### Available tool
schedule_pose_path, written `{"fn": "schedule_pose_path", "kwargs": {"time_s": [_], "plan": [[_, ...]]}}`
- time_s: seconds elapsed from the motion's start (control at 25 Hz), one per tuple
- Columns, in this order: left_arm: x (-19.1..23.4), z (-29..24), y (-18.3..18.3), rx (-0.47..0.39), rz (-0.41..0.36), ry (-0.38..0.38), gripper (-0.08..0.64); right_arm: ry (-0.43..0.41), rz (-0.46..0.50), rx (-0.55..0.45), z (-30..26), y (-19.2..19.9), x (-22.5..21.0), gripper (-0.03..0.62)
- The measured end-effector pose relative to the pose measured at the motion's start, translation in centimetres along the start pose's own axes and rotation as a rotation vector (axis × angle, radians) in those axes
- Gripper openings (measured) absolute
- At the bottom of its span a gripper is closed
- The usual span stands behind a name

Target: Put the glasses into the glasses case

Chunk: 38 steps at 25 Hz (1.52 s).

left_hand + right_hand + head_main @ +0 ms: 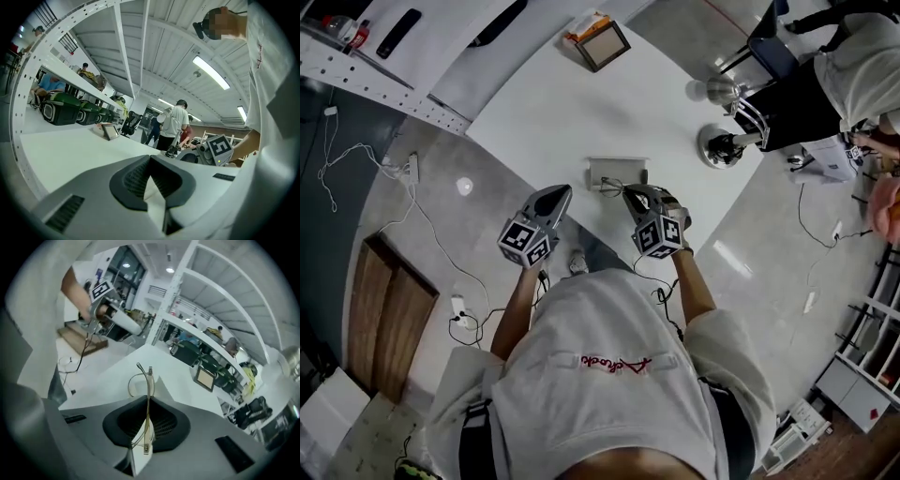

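Right gripper [149, 401]: closed on the glasses [149, 378], which are pinched edge-on.
Glasses case [617, 172]: at head-view centre, seemingly open, just above the glasses.
Left gripper [150, 158]: closed, empty.
Advice: the frame is best laid flat over the case before release.

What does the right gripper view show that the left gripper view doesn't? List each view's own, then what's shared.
Right gripper view only: the glasses clamped in the right gripper's shut jaws, and the left gripper beyond them. Left gripper view only: its own jaws together, nothing between, and the right gripper's marker cube. Both: the white table and a small framed panel.
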<state>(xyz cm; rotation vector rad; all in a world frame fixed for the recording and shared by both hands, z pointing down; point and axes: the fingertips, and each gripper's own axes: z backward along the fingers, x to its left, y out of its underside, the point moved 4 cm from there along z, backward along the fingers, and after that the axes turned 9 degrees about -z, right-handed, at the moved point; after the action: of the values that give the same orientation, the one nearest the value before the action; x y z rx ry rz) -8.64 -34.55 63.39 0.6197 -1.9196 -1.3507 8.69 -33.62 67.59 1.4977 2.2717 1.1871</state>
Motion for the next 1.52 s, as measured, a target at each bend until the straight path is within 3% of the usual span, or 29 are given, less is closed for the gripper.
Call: {"fn": "schedule_pose_path", "kwargs": {"time_s": [0.08, 0.16, 0.8, 1.12, 1.52], "plan": [[0.1, 0.2, 0.2, 0.000, 0.004, -0.009, 0.014, -0.044, 0.120, 0.035, -0.6, 0.2, 0.4, 0.019], [0.0, 0.4, 0.4, 0.003, 0.006, -0.017, 0.014, -0.075, 0.157, 0.045, -1.2, 0.4, 0.4, 0.019], [1.0, 2.1, 0.0, 0.010, 0.016, -0.084, 0.014, -0.094, 0.185, 0.090, -6.6, 1.1, -3.2, 0.018], [1.2, 2.1, 0.1, 0.014, 0.010, -0.096, 0.014, -0.140, 0.254, 0.109, -7.5, 1.0, -2.5, 0.018], [1.2, 1.5, -0.1, 0.016, 0.009, -0.084, 0.014, -0.199, 0.237, 0.156, -7.7, 2.2, -1.5, 0.019]]}}
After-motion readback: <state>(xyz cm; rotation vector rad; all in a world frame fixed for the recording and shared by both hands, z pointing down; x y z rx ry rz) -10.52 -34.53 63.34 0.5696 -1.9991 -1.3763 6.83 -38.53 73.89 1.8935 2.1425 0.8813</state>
